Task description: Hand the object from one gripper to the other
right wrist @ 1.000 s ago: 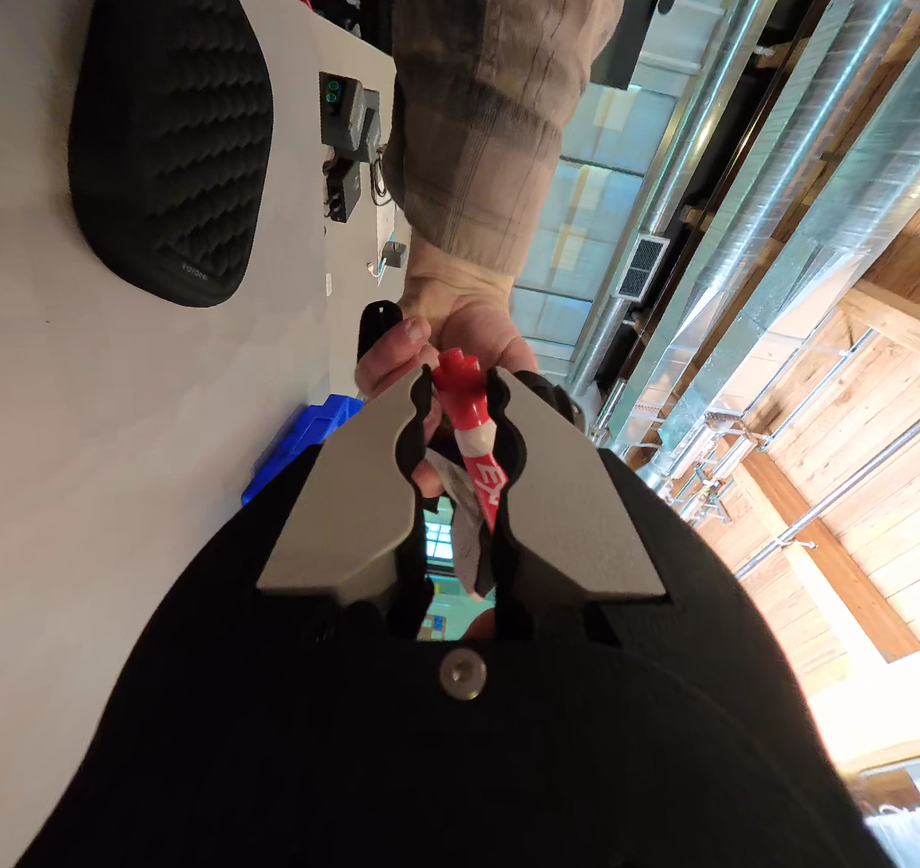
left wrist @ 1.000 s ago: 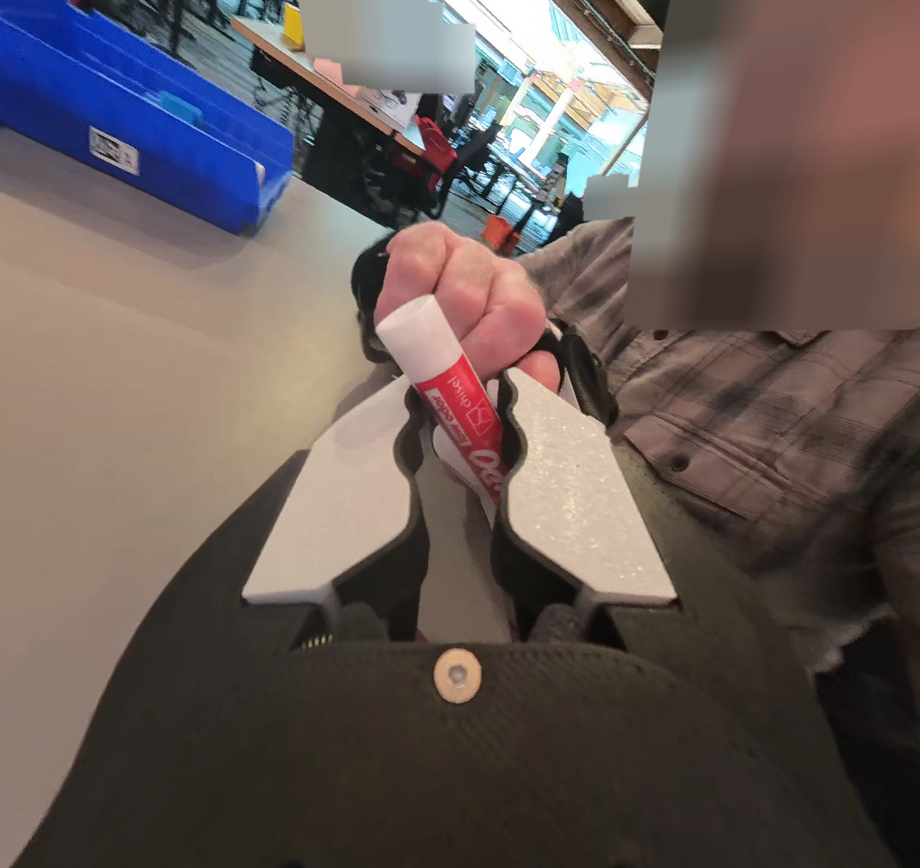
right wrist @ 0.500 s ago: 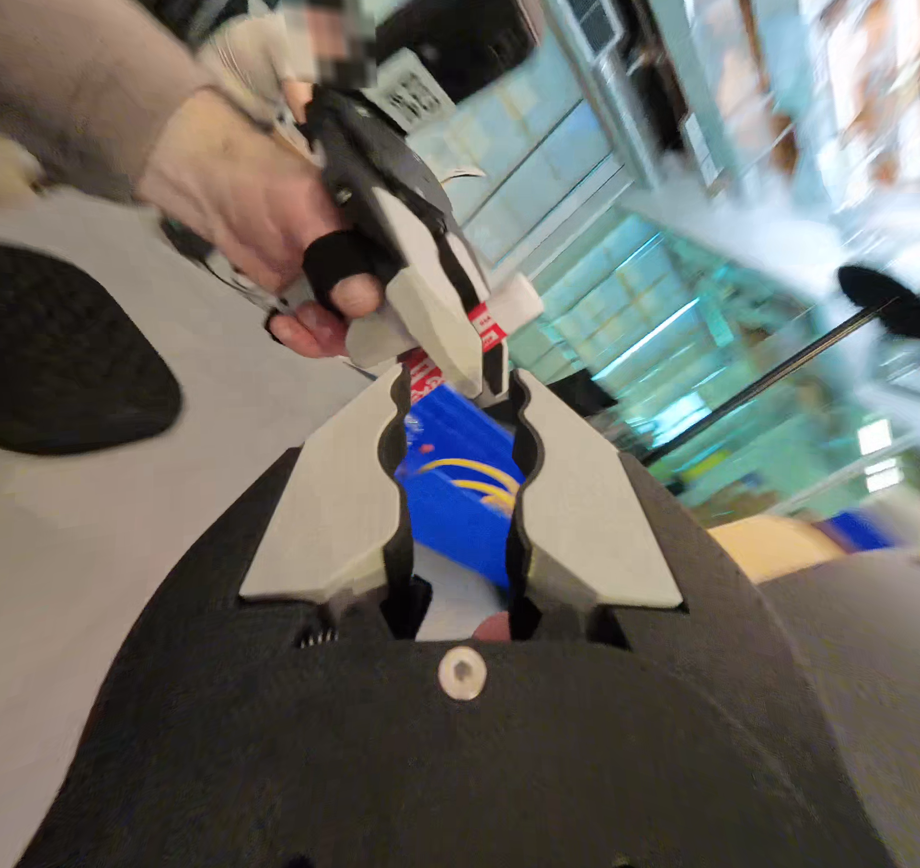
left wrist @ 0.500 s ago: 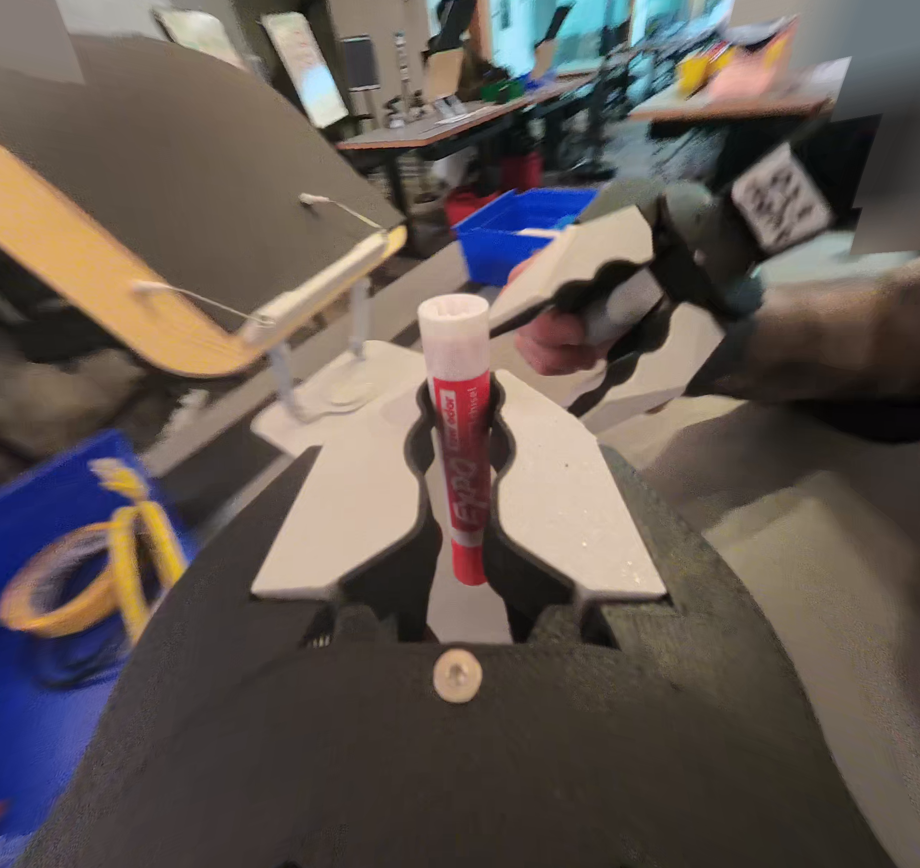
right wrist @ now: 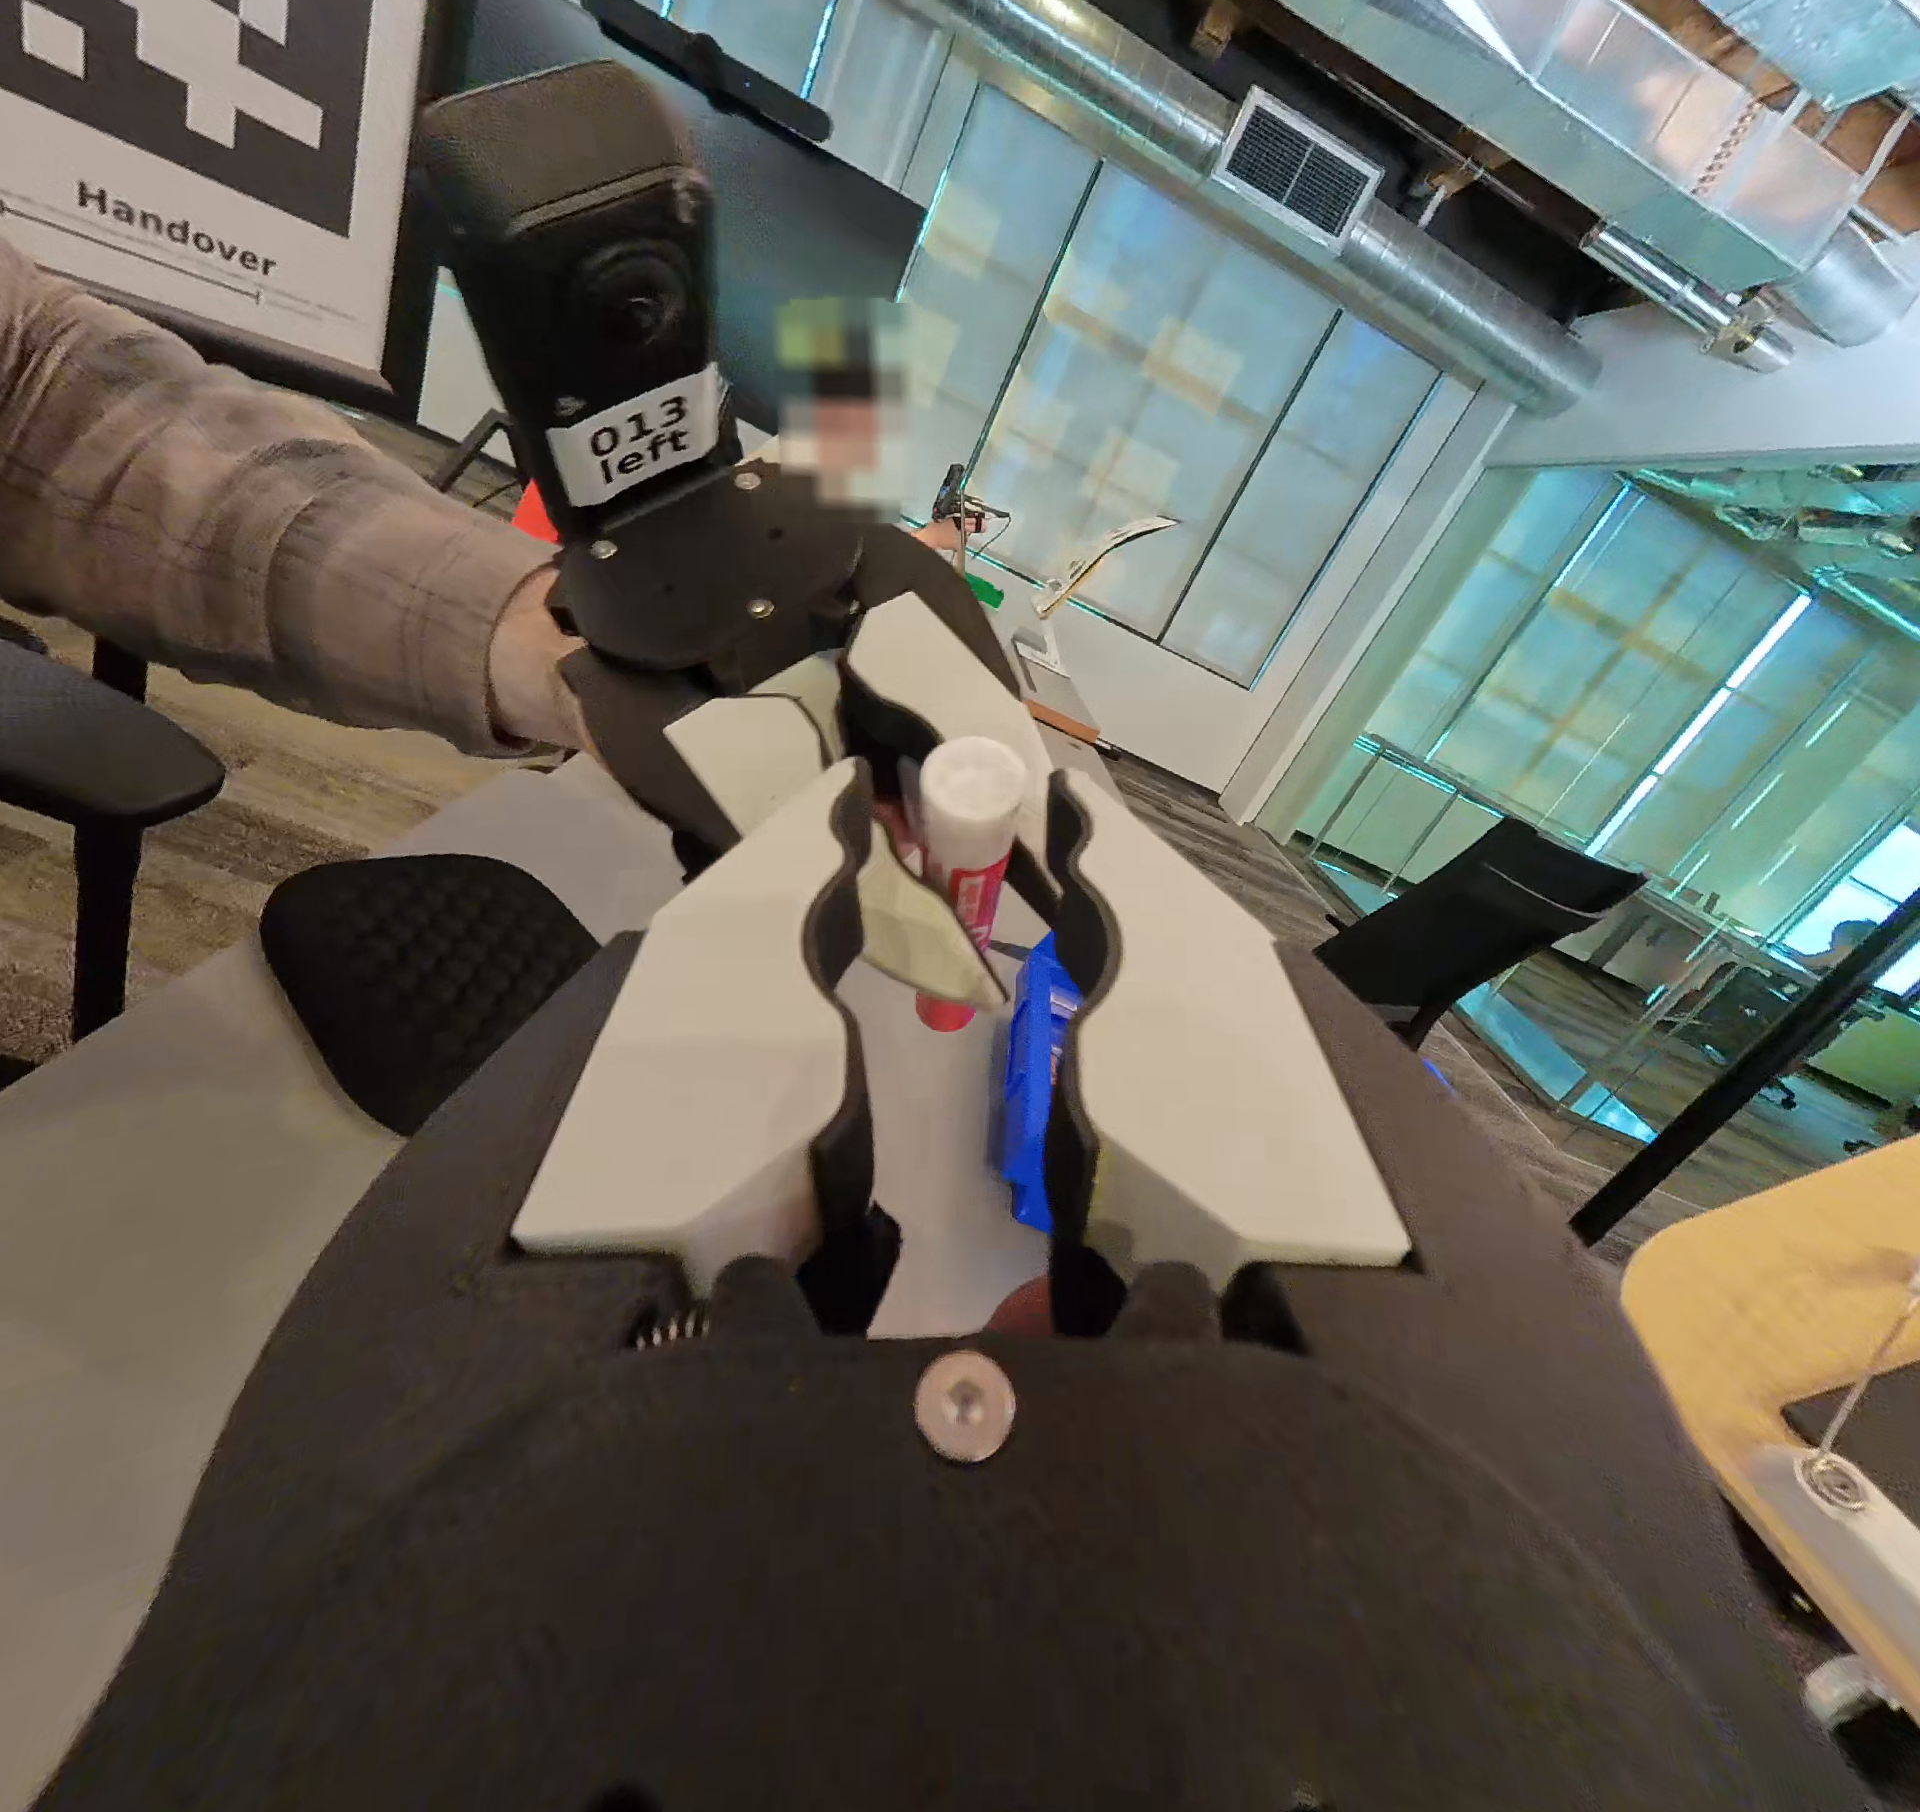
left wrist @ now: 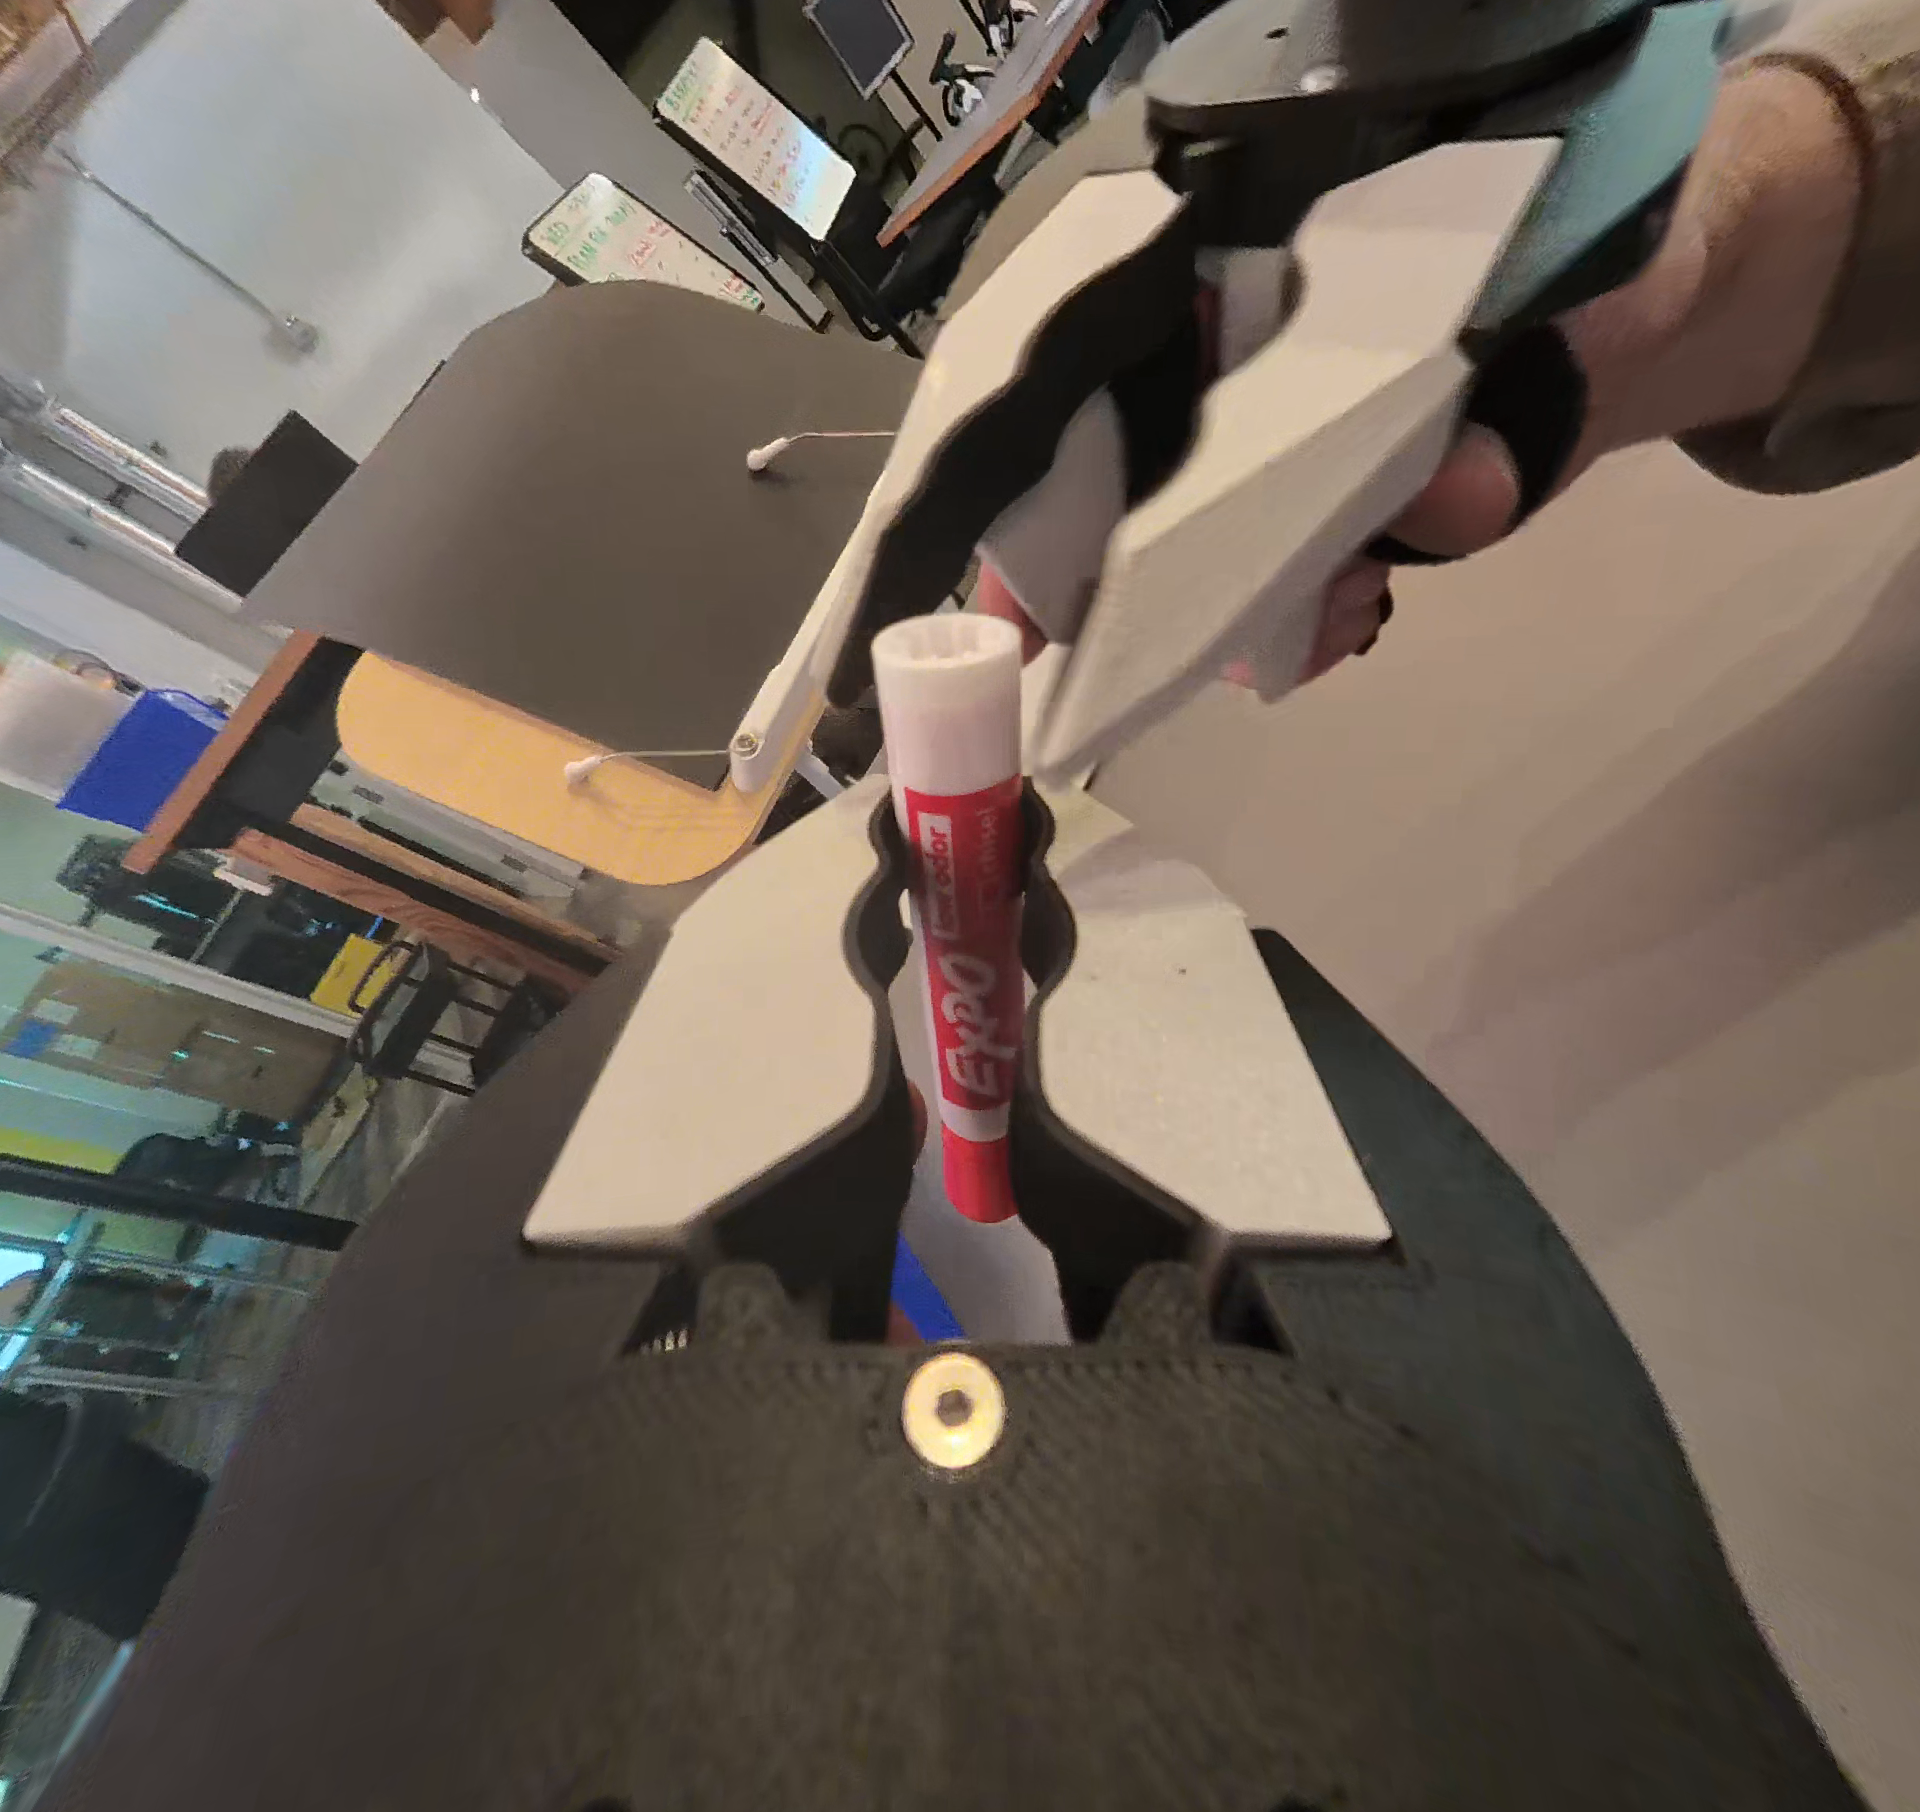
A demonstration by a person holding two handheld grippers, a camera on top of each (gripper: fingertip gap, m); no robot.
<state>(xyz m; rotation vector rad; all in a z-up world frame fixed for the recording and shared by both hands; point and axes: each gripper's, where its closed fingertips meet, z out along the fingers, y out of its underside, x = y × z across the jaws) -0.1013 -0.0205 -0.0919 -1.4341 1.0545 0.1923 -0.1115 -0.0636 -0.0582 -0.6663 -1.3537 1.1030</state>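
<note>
Grey counter point(right wrist: 208, 1191) below | left claw point(left wrist: 961, 827) pinching marker point(left wrist: 961, 931) upright, white end exposed for taking | right claw point(right wrist: 951, 827) spread, just beside marker, probably not touching

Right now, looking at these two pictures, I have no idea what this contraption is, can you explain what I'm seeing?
A person holds a two-finger clamp tool in each hand, and each tool carries a camera looking along its fingers. The left tool's picture shows the left gripper shut on a red and white marker. The right gripper, open, hovers by the marker's white end. The right tool's picture shows the same meeting from its side, with the marker ahead of its open jaws. Below lie a grey table and a blue bin.
</note>
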